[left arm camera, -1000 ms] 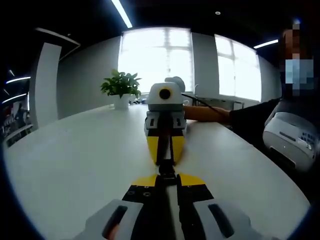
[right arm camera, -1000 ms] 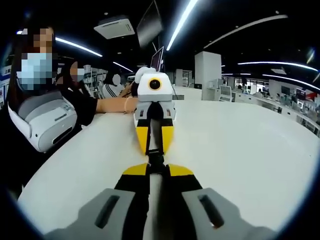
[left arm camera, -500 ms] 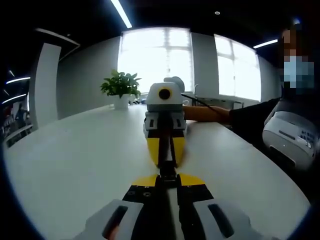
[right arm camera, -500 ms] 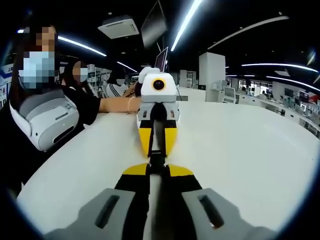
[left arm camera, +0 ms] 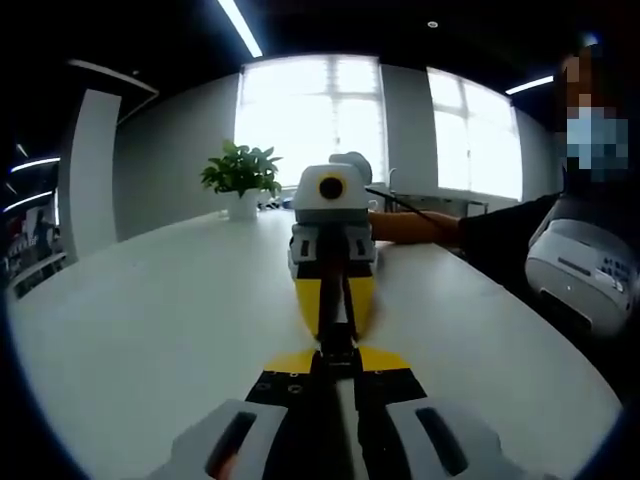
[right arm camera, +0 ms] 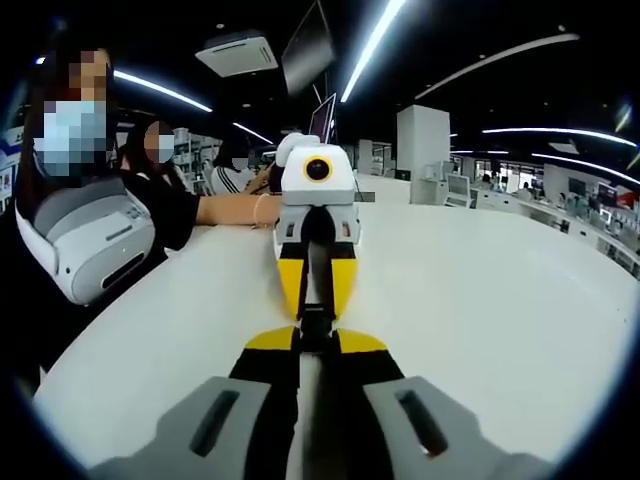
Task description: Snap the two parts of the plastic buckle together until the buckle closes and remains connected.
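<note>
Jaws on both sides are squeezed nearly together, tip to tip with each other. In the left gripper view the left gripper (left arm camera: 337, 352) has its yellow-tipped jaws pinched on the small black plastic buckle (left arm camera: 337, 340), and the right gripper (left arm camera: 334, 312) comes in nose-on from the far side, its jaws clamped on the same black piece. So the buckle sits right between the two sets of tips, held up over the middle of the white round surface (left arm camera: 150, 320); can't tell if the halves have clicked.

The left gripper view also has a potted green plant (left arm camera: 240, 180) at the surface's far edge by the bright windows. The right gripper view swaps that for the office interior and a seated person in black (right arm camera: 90, 230) at the surface's left edge.
</note>
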